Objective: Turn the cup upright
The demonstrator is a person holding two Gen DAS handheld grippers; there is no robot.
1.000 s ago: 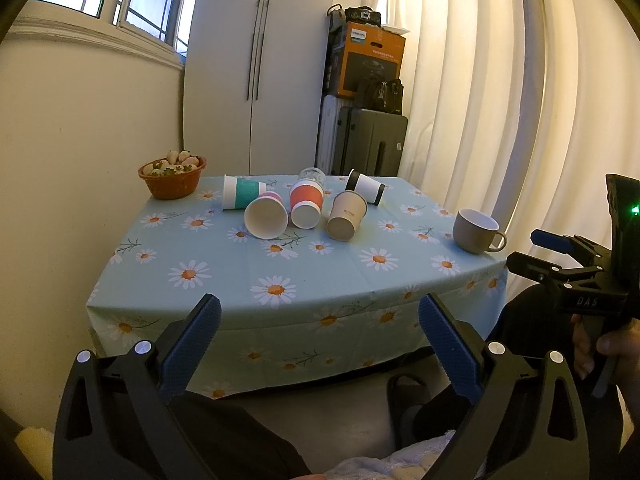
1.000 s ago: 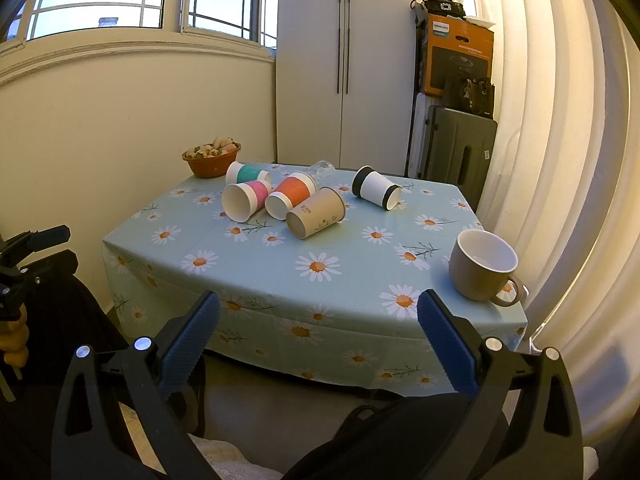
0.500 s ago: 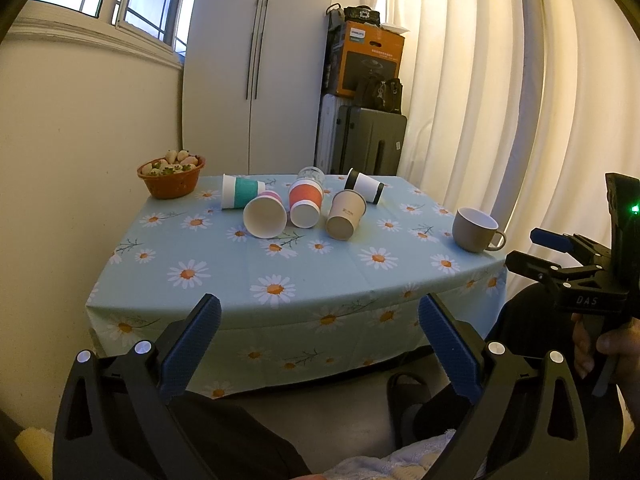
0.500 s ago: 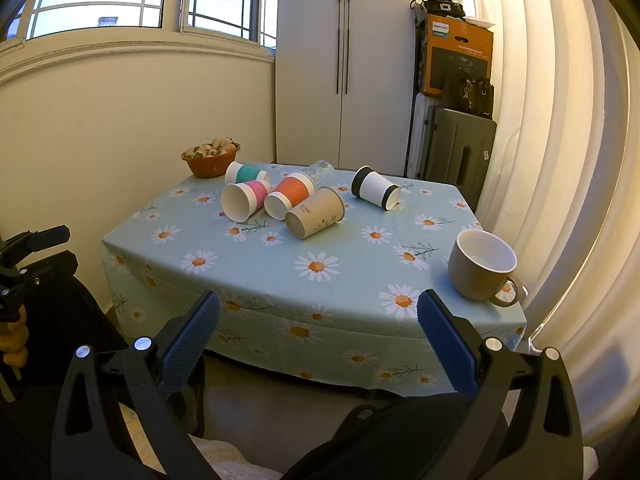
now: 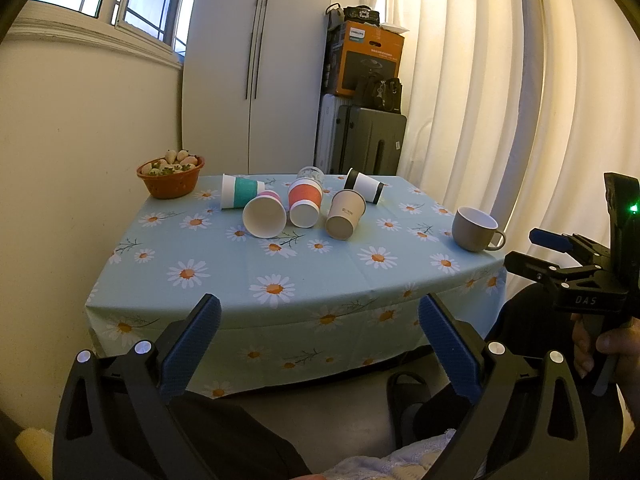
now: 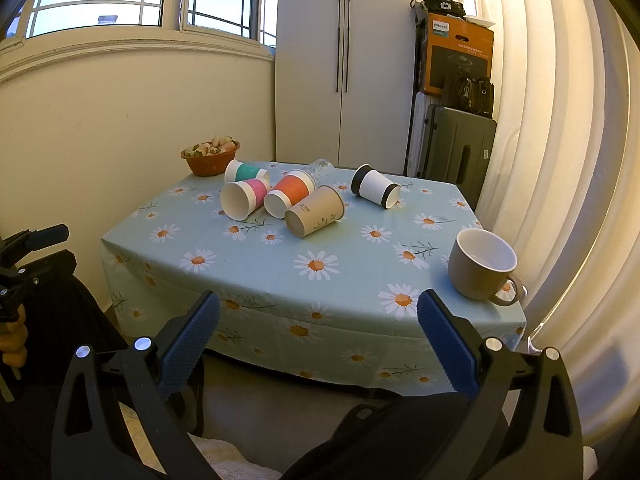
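Several paper cups lie on their sides mid-table: a teal-banded cup (image 5: 239,196), a pink cup (image 5: 265,216), an orange cup (image 5: 305,202), a beige cup (image 5: 345,214), a black-and-white cup (image 5: 365,186) and a clear glass (image 5: 310,173) behind them. They also show in the right wrist view: beige cup (image 6: 316,216), orange cup (image 6: 289,193), pink cup (image 6: 244,198), black-and-white cup (image 6: 376,191). A grey mug (image 6: 480,268) stands upright at the right edge. My left gripper (image 5: 319,344) and right gripper (image 6: 318,340) are open and empty, held before the table's near edge.
The table (image 5: 224,264) has a daisy-print blue cloth. An orange bowl of fruit (image 5: 171,176) stands at the back left corner. A wall is on the left, a wardrobe (image 5: 256,64), suitcases (image 5: 368,140) and a box behind, curtains on the right.
Both views have shifted very slightly; the table sits marginally lower and farther in the left wrist view. Both grippers stay open and no object has moved.
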